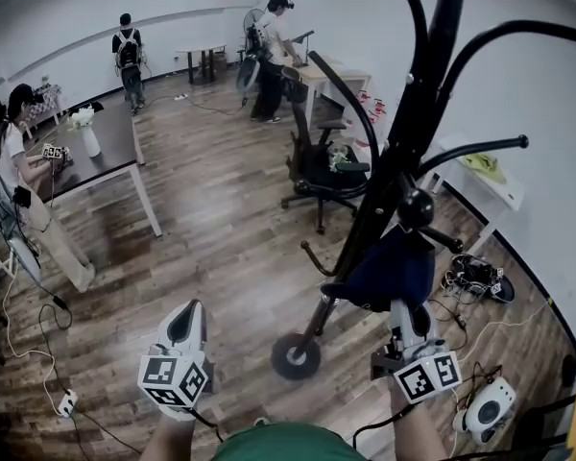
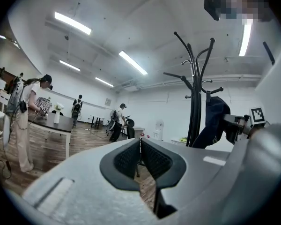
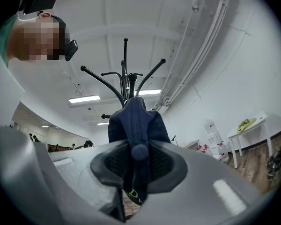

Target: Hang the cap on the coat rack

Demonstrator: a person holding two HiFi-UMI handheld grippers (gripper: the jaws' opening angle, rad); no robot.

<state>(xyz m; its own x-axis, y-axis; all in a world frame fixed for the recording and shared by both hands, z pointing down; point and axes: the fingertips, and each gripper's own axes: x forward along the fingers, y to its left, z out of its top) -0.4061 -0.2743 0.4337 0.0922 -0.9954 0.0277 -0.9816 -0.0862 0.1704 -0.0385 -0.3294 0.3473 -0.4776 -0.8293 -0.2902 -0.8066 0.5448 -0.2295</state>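
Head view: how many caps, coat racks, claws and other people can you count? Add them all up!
Cap: 1
Coat rack: 1
Claws: 2, the left claw and the right claw
Other people: 3
Total: 7

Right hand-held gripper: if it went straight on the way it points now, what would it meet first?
The dark blue cap, already between the jaws of the right hand-held gripper; just behind it stands the coat rack, though depth is unclear.
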